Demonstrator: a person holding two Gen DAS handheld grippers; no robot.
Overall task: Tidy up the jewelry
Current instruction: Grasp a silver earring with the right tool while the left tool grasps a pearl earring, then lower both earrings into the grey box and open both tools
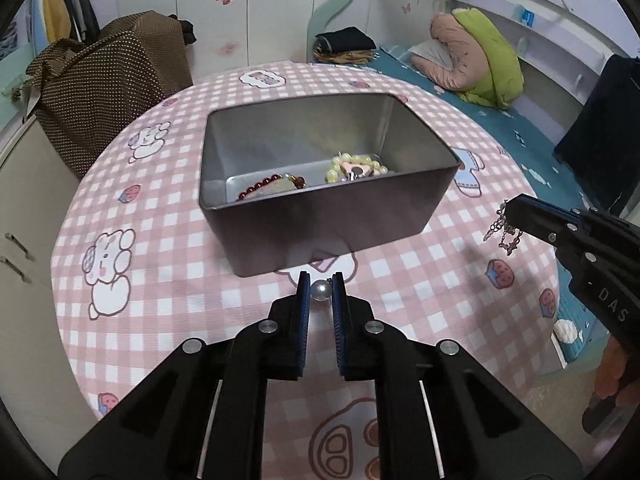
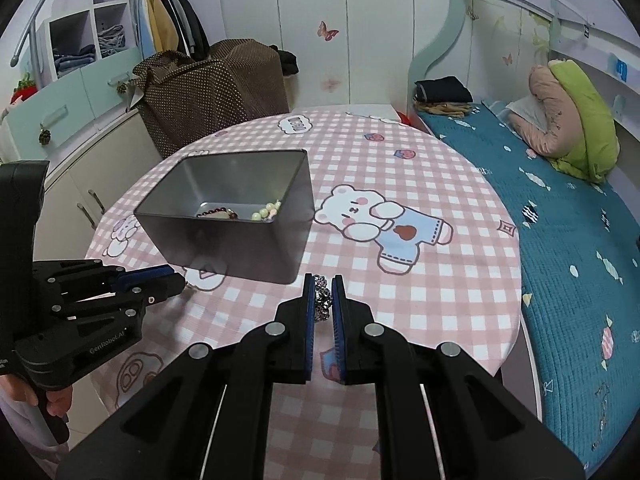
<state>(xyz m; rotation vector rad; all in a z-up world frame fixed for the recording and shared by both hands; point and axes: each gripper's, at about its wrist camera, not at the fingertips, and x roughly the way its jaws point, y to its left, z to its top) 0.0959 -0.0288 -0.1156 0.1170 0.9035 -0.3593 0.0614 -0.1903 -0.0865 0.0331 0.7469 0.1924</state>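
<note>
A: Why are both grippers just in front of the tin (image 1: pixel 320 216)?

B: Each carries jewelry for it. The left gripper (image 1: pixel 321 284) pinches a pearl (image 1: pixel 321 290); the right gripper (image 2: pixel 322 285) clamps a chain (image 2: pixel 322 300). Two bead bracelets (image 1: pixel 356 166) already lie inside.

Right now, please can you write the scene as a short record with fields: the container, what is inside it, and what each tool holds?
container: open grey rectangular metal tin on the pink checked tablecloth
inside: dark red bead bracelet and pale green bead bracelet
left tool: shut on a round white pearl, in front of the tin
right tool: shut on a silver chain piece, to the right of the tin
</note>
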